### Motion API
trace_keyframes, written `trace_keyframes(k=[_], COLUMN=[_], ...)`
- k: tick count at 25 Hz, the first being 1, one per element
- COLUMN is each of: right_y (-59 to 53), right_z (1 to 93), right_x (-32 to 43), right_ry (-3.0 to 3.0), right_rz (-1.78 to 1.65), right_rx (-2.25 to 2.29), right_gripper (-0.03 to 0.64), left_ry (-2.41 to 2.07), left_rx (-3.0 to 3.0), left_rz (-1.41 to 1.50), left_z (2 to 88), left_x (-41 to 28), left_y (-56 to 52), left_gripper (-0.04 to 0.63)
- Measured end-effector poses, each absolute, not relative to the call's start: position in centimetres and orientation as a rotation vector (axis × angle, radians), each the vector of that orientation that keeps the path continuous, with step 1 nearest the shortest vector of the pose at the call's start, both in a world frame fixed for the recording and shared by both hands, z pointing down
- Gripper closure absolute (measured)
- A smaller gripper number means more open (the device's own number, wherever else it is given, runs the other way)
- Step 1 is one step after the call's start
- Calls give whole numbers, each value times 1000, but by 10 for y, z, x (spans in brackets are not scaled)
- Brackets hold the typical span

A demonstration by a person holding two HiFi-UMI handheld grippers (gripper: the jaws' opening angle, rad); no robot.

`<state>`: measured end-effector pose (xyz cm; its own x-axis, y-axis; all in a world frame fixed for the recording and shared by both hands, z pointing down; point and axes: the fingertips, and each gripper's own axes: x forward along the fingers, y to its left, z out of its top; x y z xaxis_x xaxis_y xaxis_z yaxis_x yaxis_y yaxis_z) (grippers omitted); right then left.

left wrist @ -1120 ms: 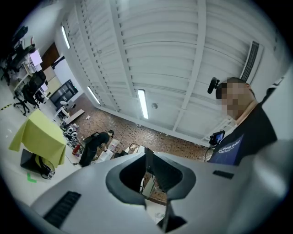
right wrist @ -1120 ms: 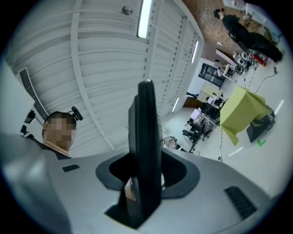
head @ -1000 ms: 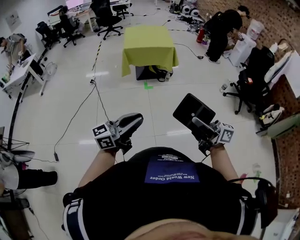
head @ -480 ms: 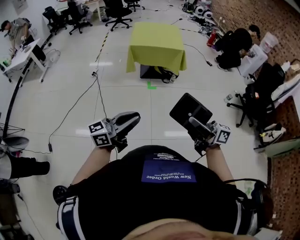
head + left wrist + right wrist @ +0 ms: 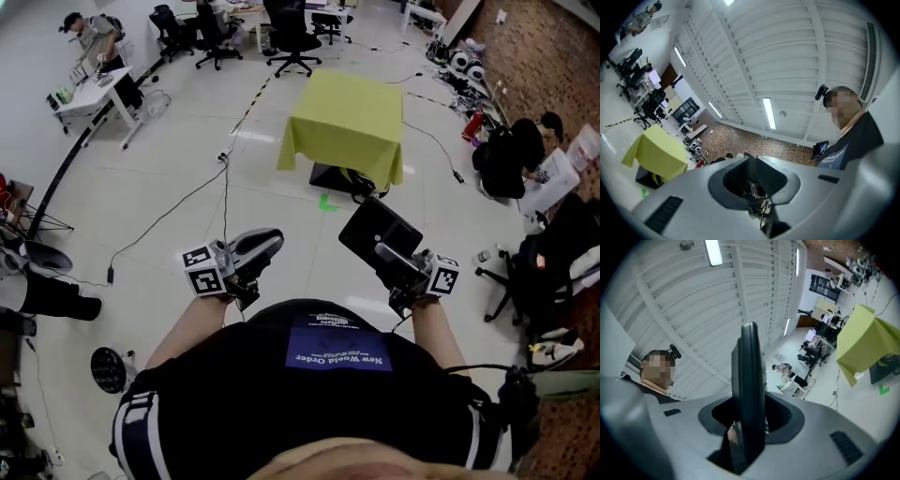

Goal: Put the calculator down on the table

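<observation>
My right gripper (image 5: 389, 255) is shut on a flat black calculator (image 5: 378, 232), held out in front of my chest above the floor. In the right gripper view the calculator (image 5: 749, 380) stands edge-on between the jaws. My left gripper (image 5: 262, 242) is held beside it at the left, shut with nothing in it; in the left gripper view (image 5: 752, 180) its jaws meet. The table with the yellow-green cloth (image 5: 349, 117) stands some way ahead across the white floor, and shows at the left of the left gripper view (image 5: 656, 150) and at the right of the right gripper view (image 5: 867, 341).
A black box (image 5: 339, 178) sits under the table, with a green tape mark (image 5: 325, 202) on the floor before it. Cables (image 5: 178, 211) trail across the floor at left. Office chairs (image 5: 292, 37) stand behind the table, a person (image 5: 511, 155) sits by the brick wall at right, and a desk (image 5: 94, 94) at far left.
The table has come nearer and shifted right in the head view as I walk towards it. Both grippers keep their pose; the calculator stays gripped.
</observation>
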<state>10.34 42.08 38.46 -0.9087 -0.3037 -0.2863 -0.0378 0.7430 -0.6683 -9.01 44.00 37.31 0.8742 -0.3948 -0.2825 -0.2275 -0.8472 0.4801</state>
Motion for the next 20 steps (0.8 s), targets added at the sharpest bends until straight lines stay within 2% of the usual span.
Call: trace_keyframes(k=[3,11,20], right_y=[393,327,211], right_z=[393,413,368], right_x=[119,108,63], right_ry=[2544,2517,2518], right_rz=[-999,-1050,-900], right_rx=[-242,-266,-430], right_gripper=[476,476,476], left_ry=[-486,-450,-275], left_rx=[2613,2599,2698], left_rz=[-471,-491,-459], left_z=[373,385,364], left_x=[-72,-80,-133], left_y=[423,347,204], left_gripper=[541,541,540])
